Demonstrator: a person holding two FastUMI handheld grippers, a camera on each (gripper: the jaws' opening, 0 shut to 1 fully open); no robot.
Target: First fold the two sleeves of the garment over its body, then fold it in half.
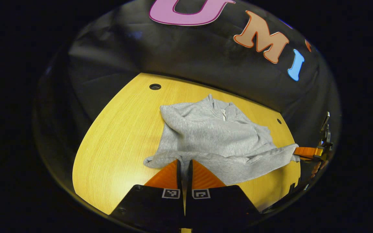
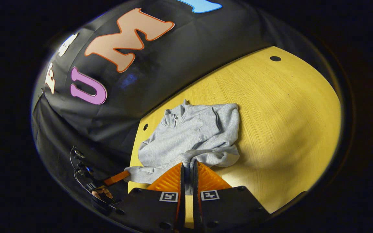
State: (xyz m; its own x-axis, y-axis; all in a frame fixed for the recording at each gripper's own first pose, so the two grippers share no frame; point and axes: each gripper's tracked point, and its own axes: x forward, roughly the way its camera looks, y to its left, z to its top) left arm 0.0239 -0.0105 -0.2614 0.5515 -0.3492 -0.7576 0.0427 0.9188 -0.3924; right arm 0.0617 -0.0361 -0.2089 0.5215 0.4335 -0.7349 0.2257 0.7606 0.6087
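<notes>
Left gripper view, nearest first: your left gripper [image 1: 184,166] sits at the bottom, its orange fingers [image 1: 165,176] pressed nearly together and clamped on the near hem of the grey sweatshirt [image 1: 212,136]. The cloth bunches right at the tips. The sweatshirt spreads away from them across the yellow table [image 1: 118,145], collar and short zip at the far end. Its right corner is drawn out to a point that meets the other gripper's orange finger at the right edge of the table, with a hand just behind it.

Right gripper view: your right gripper [image 2: 189,170] is also clenched, a strip of grey cloth pinched between its ribbed orange fingers [image 2: 170,179]. The sweatshirt [image 2: 193,136] lies just past the tips, crumpled, collar toward the booth wall. A sleeve or corner trails off to the left, where the other gripper's orange finger touches it at the table [image 2: 287,123] edge; a hand shows below that, beside a thin wire loop.

Edges and room: the sweatshirt lies in the middle of the table, its collar close to the far edge under the black cloth wall [image 1: 189,61]. In the left gripper view, bare wood runs wide to the left of the garment. In the right gripper view, bare wood runs wide to the right. A cable hole [image 1: 155,86] sits at a far corner, well apart from the cloth, and a smaller hole [image 1: 279,121] lies near the garment's shoulder.
</notes>
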